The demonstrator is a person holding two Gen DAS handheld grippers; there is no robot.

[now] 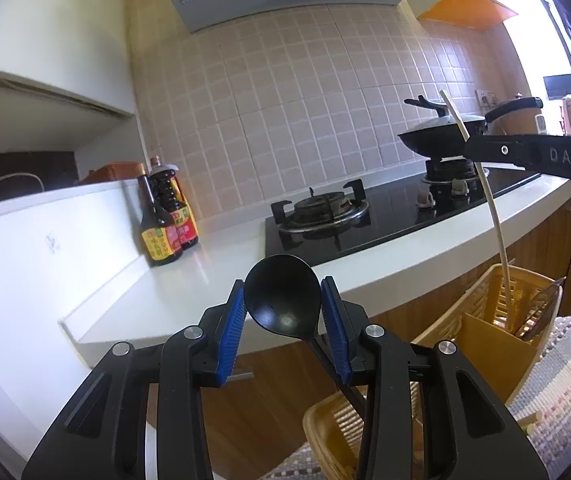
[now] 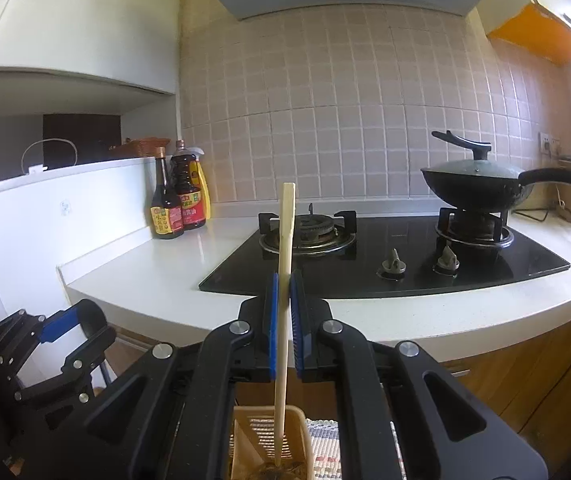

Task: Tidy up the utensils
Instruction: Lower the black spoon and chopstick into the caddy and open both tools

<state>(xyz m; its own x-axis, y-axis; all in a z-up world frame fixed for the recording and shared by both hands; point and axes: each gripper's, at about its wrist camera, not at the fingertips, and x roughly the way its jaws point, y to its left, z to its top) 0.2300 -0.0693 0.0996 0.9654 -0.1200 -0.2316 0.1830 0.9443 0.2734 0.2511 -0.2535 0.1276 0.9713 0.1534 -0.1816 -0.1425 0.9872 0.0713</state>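
My left gripper (image 1: 283,300) is shut on a black plastic spoon (image 1: 282,295); its bowl sticks up between the blue pads and its handle runs down toward a yellow slatted utensil holder (image 1: 481,312). My right gripper (image 2: 283,280) is shut on a pale wooden utensil handle (image 2: 286,240) that stands upright, its lower end inside the yellow holder (image 2: 297,432). In the left wrist view the right gripper (image 1: 525,154) comes in from the right holding that pale handle (image 1: 493,208). The left gripper (image 2: 61,328) shows at the lower left of the right wrist view.
A white counter (image 2: 165,264) carries a black gas hob (image 2: 405,256), a lidded black wok (image 2: 481,184) on the right burner and sauce bottles (image 2: 177,196) by the tiled wall. A woven mat (image 1: 565,376) lies under the holder. Wooden cabinet fronts (image 2: 545,368) are below the counter.
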